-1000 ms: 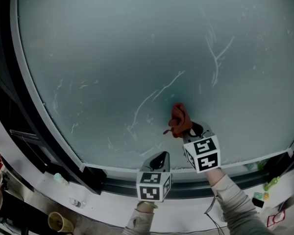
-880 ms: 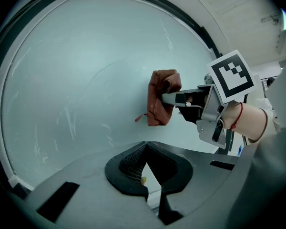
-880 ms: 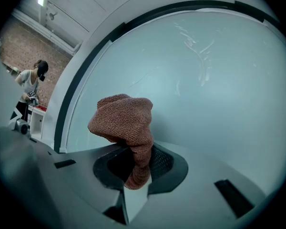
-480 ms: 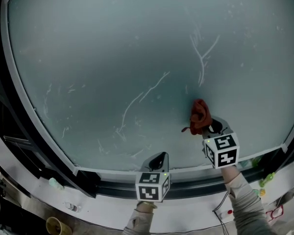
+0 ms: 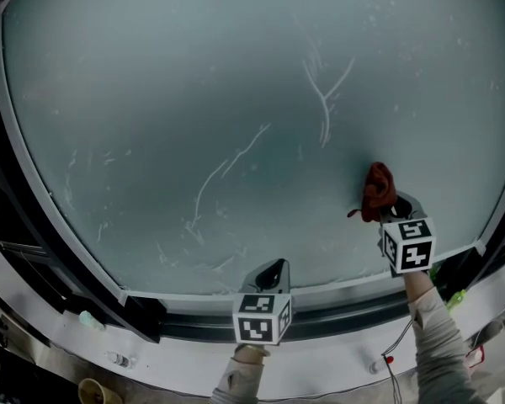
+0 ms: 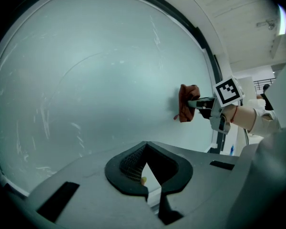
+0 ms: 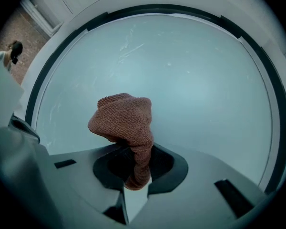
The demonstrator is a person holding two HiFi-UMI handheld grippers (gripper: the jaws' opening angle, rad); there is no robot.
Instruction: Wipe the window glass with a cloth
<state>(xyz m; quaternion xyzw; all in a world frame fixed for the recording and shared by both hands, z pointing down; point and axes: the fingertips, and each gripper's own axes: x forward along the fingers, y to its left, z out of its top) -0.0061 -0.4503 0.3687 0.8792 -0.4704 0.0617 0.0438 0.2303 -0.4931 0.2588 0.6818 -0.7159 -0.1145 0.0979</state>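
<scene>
WINDOW WIPING IN PROGRESS: A rust-brown cloth (image 5: 377,190) is held bunched against the window glass (image 5: 194,74) near its lower right edge, clamped between the jaws of the right gripper (image 5: 387,205). The left gripper (image 5: 272,273) is kept low by the middle of the glass's bottom edge, its jaws closed together on nothing. White streaks (image 5: 323,91) are seen above the cloth, with fainter marks (image 5: 223,175) across the centre and lower left of the pane. The wiping is judged to be under way but far from done: most of the marked glass has yet to be covered.
</scene>
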